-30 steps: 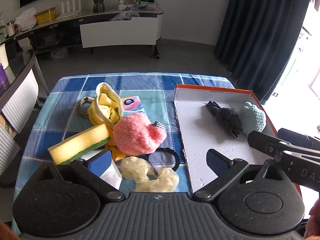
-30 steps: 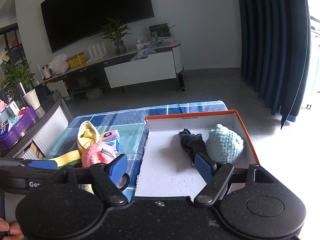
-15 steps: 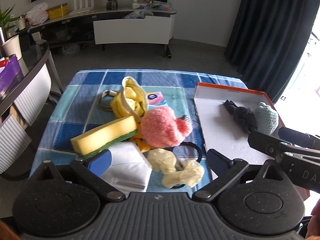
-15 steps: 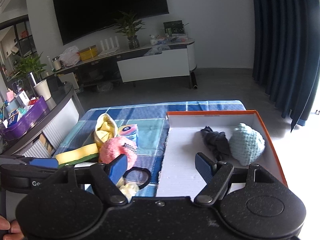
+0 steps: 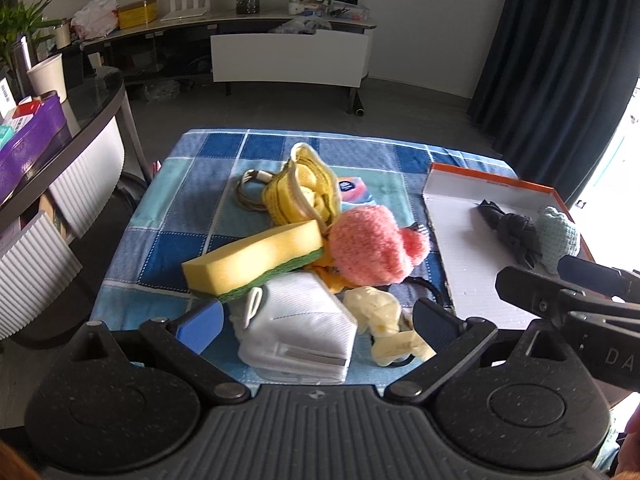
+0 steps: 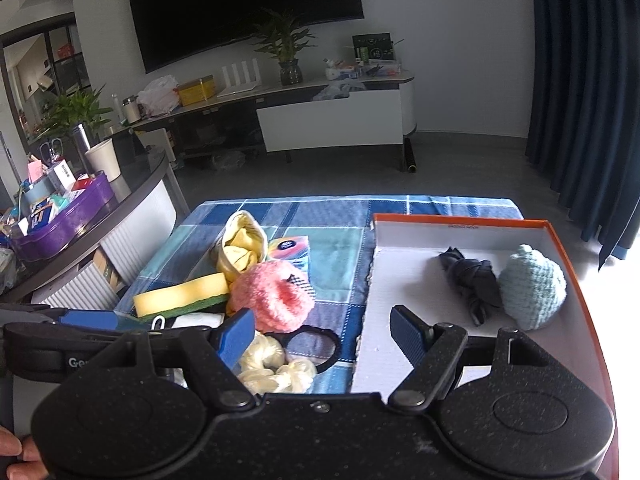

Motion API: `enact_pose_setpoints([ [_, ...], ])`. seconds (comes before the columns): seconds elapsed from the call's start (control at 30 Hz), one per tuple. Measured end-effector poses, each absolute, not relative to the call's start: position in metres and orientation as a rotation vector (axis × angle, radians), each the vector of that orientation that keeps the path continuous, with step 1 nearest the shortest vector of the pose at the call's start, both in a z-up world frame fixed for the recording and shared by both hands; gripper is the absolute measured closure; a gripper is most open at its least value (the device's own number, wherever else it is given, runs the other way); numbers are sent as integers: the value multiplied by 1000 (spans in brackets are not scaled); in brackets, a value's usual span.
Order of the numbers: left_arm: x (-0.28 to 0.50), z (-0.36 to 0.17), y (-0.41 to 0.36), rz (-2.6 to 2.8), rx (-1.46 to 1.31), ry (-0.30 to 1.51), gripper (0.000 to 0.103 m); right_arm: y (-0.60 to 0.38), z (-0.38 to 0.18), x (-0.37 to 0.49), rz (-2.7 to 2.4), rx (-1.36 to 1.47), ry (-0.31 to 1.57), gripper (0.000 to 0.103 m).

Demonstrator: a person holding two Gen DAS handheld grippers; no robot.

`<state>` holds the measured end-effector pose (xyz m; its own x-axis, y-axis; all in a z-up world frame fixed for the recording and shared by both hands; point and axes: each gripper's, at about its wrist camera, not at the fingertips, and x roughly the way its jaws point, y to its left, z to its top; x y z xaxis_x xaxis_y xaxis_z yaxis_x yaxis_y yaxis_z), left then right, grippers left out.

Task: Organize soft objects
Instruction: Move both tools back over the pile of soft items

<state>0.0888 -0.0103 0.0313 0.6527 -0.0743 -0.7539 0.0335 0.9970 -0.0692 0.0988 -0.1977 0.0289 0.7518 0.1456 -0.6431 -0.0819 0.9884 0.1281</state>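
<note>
Left hand-held gripper (image 5: pixel 316 322) spread wide, empty, over white folded mask (image 5: pixel 298 330); right hand-held gripper (image 6: pixel 322 334) likewise apart.

A dark television (image 6: pixel 248 8) hangs above a long low cabinet (image 6: pixel 328 120) bearing a potted plant (image 6: pixel 289 56). Dark blue curtains (image 6: pixel 584 80) hang at right; a purple tray (image 6: pixel 68 216) sits left.

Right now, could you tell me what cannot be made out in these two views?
- Black loop: its near side is hidden by the cream gloves in the right wrist view.
- Orange box: near end hidden by the right gripper, left wrist view.
- White mask: mostly hidden behind the left gripper's arm, right wrist view.
- Tissue pack: print too small.
</note>
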Motion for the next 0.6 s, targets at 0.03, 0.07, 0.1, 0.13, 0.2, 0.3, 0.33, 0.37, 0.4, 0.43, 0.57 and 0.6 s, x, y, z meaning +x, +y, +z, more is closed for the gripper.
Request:
enact_pose_setpoints([
  [0.03, 89, 30, -8, -59, -54, 859, 0, -196, 28, 99, 128, 93, 712, 15],
  [0.07, 89, 29, -6, -57, -58, 861, 0, -194, 27, 100, 131, 90, 715, 15],
  [0.1, 88, 28, -4, -56, -60, 864, 0, -192, 26, 100, 135, 86, 717, 15],
  [0.13, 88, 27, -2, -55, -62, 866, 0, -190, 24, 100, 138, 84, 720, 15],
  [0.2, 87, 24, 2, -52, -66, 872, 0, -187, 22, 101, 147, 82, 726, 15],
  [0.3, 86, 20, 7, -48, -73, 878, 0, -182, 17, 101, 158, 87, 736, 15],
  [0.33, 85, 19, 9, -49, -76, 877, 0, -181, 16, 101, 162, 89, 739, 15],
  [0.37, 84, 18, 11, -52, -79, 874, 0, -180, 14, 100, 164, 87, 742, 15],
  [0.4, 83, 16, 14, -57, -84, 873, 0, -179, 12, 100, 164, 83, 746, 15],
  [0.43, 82, 14, 16, -64, -88, 869, 0, -178, 11, 99, 165, 81, 750, 15],
  [0.57, 78, 4, 32, -69, -110, 860, 0, -181, 3, 95, 168, 99, 763, 15],
  [0.6, 78, 2, 36, -73, -115, 860, 0, -182, 2, 94, 164, 105, 767, 15],
])
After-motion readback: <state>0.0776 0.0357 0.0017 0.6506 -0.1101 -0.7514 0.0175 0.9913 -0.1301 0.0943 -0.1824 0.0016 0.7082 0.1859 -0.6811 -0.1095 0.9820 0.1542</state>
